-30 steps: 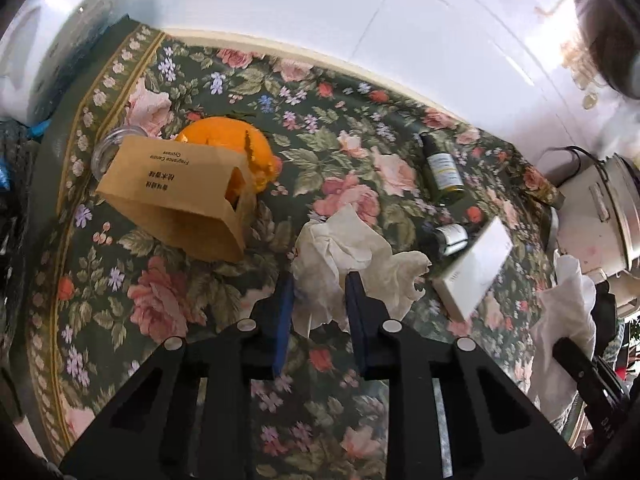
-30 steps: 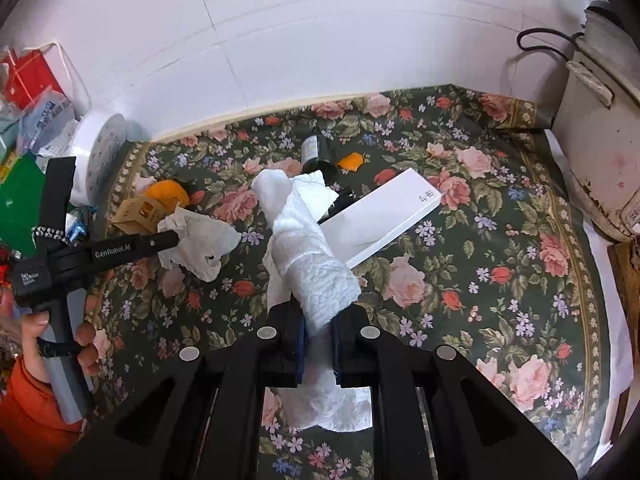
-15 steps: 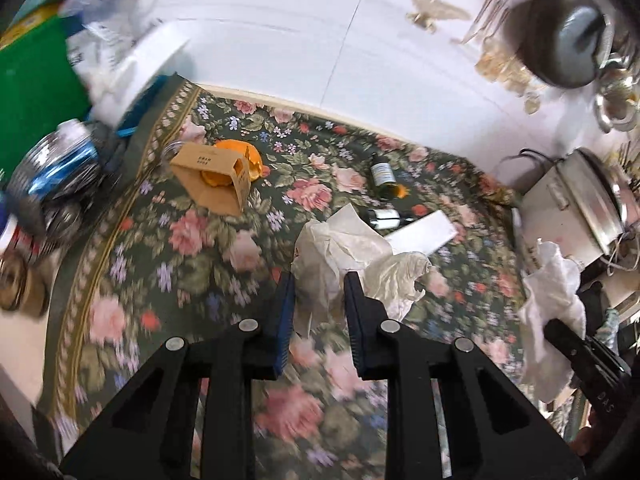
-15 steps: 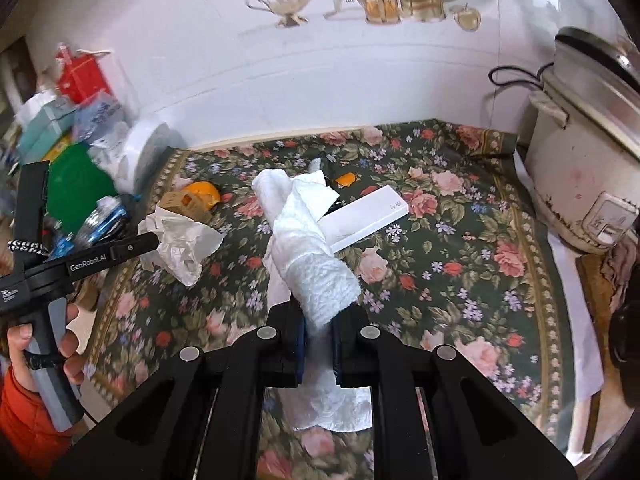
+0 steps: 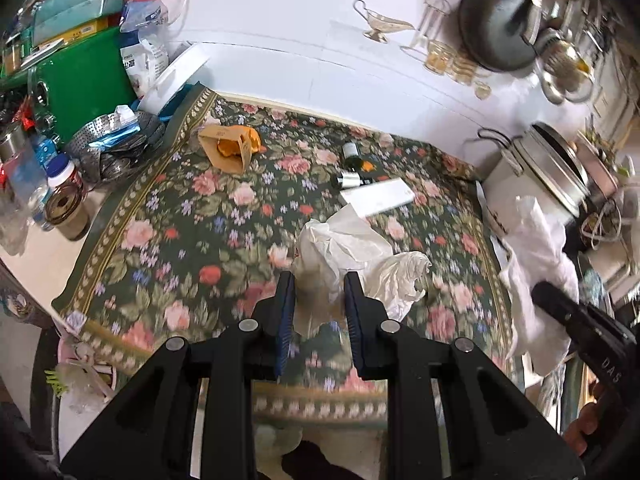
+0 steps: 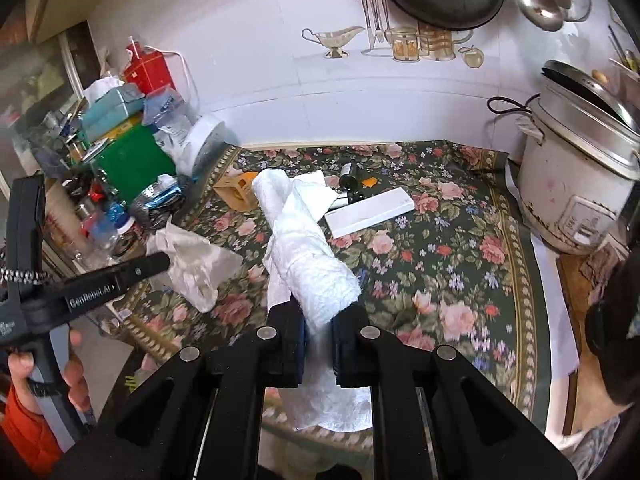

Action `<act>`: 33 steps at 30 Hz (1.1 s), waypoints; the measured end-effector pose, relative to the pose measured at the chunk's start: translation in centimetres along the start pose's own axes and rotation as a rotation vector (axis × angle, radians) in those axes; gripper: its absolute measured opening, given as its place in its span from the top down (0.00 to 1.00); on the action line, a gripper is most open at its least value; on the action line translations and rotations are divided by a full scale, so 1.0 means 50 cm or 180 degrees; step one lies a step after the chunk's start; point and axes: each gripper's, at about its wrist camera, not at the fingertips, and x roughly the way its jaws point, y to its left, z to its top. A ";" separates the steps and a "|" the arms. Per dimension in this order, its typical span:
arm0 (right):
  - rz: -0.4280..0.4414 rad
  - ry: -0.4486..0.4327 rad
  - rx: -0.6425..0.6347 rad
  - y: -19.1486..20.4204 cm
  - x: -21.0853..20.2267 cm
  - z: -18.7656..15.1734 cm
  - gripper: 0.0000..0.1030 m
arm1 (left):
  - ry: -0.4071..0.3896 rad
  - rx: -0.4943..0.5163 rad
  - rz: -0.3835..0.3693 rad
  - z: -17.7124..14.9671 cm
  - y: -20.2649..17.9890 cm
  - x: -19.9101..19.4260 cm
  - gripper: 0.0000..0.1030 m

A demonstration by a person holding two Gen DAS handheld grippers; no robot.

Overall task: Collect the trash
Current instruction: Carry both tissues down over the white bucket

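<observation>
My left gripper (image 5: 318,304) is shut on a crumpled white tissue wad (image 5: 344,248) and holds it in the air above the near part of the floral tablecloth (image 5: 180,216). The same tissue wad (image 6: 192,268) and left gripper (image 6: 160,262) show at the left of the right wrist view. My right gripper (image 6: 318,320) is shut on a rolled white paper towel (image 6: 304,248), also lifted off the table; in the left wrist view that towel (image 5: 536,264) hangs at the right. Still on the cloth lie a brown paper carton (image 5: 226,150) with orange peel, a dark bottle (image 5: 352,152) and a flat white box (image 5: 378,196).
A white rice cooker (image 6: 576,184) stands at the table's right end. Cluttered containers, a green box (image 5: 84,80) and a metal colander (image 5: 116,148) crowd the left side. Pots and strainers hang on the tiled wall behind. The table's front edge lies just below both grippers.
Both grippers have pulled back and up from the table with their paper in them; the carton, bottle and box now look farther away and more of the wall and clutter shows.
</observation>
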 end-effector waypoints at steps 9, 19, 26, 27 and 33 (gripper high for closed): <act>-0.0184 0.0000 0.0137 0.087 -0.074 -0.125 0.91 | 0.0051 0.0272 -0.0176 -0.124 0.037 -0.103 0.77; -0.0357 0.0155 0.0297 0.218 -0.121 -0.281 0.91 | 0.0237 0.0501 -0.0122 -0.300 0.143 -0.225 0.77; -0.0417 0.0395 0.0320 0.269 -0.147 -0.374 0.91 | 0.0506 0.0444 -0.0184 -0.382 0.181 -0.240 0.77; -0.0421 0.0436 0.0322 0.272 -0.147 -0.385 0.91 | 0.0552 0.0442 -0.0187 -0.393 0.183 -0.234 0.77; -0.0452 0.0758 0.0411 0.261 -0.109 -0.460 0.91 | 0.0848 0.0412 -0.0197 -0.462 0.180 -0.156 0.77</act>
